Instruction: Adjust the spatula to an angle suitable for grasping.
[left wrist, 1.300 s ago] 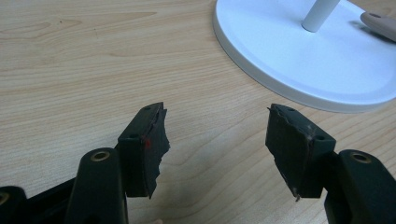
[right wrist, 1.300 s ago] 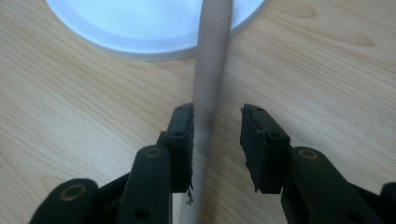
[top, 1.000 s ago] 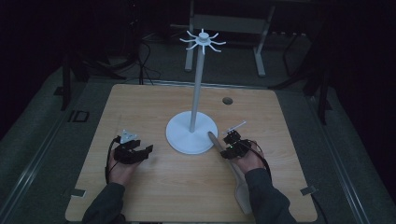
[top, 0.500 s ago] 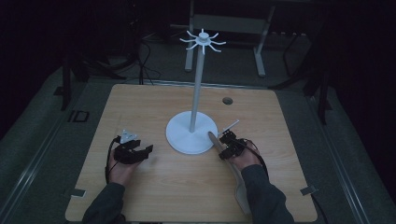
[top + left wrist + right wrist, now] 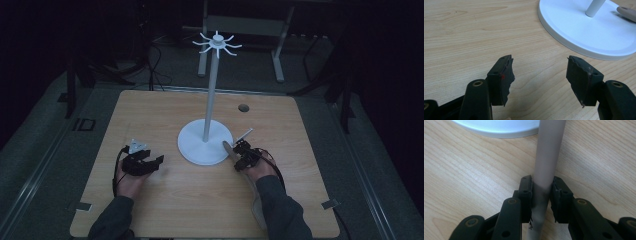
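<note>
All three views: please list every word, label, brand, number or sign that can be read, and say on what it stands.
No readable text.
The light wooden table, white round-based stand and beige handle clamped in the right gripper carry none.
The open left gripper's only mark is a small red dot.

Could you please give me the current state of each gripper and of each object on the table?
Left gripper: open, holding nothing, just above the table.
Right gripper: shut on the handle.
Handle: gripped, its far end over the stand's base.
Stand: upright, hooks on top bare.
Table: wooden.
</note>
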